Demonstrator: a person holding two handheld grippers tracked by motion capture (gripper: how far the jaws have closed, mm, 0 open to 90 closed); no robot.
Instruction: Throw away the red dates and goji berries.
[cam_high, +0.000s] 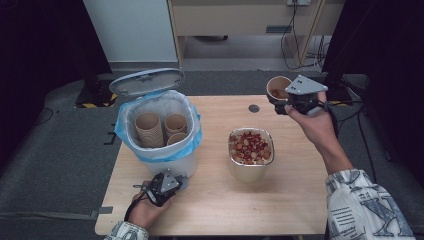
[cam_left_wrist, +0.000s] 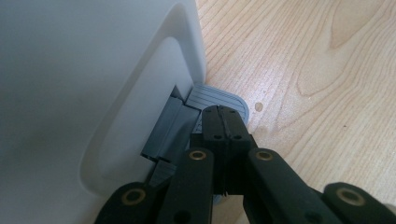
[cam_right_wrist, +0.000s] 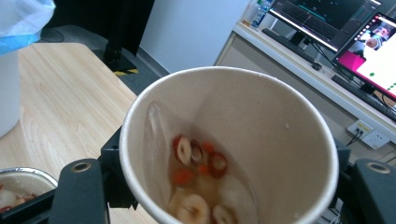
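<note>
Wooden desk (cam_high: 295, 200), high view: right tool (cam_high: 287, 102) pinching paper cup (cam_high: 278, 88), raised beyond metal bowl (cam_high: 251, 148); left tool (cam_high: 172, 181) low against white bin (cam_high: 161, 130).

Left gripper view: jaws pressed together on grey pedal (cam_left_wrist: 219, 99).

Right gripper view: cup (cam_right_wrist: 261, 135) clamped between jaws, holding wet fruit slices (cam_right_wrist: 201, 182).

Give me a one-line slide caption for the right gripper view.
Right claw holds a paper cup with red and pale food slices at its bottom, above the table.
</note>
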